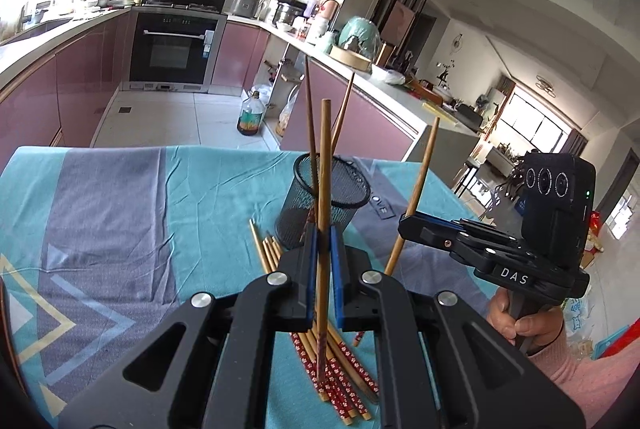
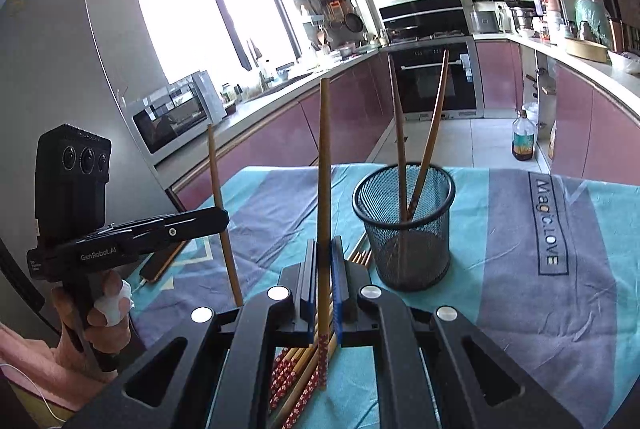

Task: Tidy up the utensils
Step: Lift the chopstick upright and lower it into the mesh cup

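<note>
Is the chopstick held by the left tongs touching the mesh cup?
Apart. The right wrist view shows the left tongs holding their chopstick upright, well to the left of the mesh cup, with tablecloth between them.

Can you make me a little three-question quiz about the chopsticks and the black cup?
1. True or false: the black wire-mesh cup on the blue patterned tablecloth already holds two brown wooden chopsticks.
2. What does the left gripper hold? A) a spoon B) one wooden chopstick C) nothing
3. Fill in: the right gripper is shut on one ____.

Key
1. True.
2. B.
3. Chopstick. More of them lie in a loose pile of chopsticks with red patterned ends on the cloth.
</note>
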A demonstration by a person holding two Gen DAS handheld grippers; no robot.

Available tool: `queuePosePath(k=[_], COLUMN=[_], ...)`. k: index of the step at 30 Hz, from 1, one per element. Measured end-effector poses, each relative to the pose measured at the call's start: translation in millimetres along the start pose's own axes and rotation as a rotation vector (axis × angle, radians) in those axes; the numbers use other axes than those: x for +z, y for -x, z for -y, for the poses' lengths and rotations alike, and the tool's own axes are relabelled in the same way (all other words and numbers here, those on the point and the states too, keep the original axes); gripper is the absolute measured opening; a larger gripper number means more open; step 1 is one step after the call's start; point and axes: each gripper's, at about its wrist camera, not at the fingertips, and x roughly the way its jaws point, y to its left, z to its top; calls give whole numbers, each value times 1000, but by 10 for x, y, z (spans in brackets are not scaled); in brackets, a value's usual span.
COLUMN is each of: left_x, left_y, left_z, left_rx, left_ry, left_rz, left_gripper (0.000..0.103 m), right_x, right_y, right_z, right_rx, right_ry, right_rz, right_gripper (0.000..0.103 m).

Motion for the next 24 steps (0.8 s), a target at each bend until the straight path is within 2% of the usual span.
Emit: queuePosePath(k=[24], left_x=[602], left_y=[-6], left_z=[226], left_rx=[1], left_ry=[-73], left_rz=[103], left_gripper=[7], right_x=[462], right_y=[191], right_z=[45], right_rx=[-39], right_ry=[40], right_rz=[123], right_gripper=[5])
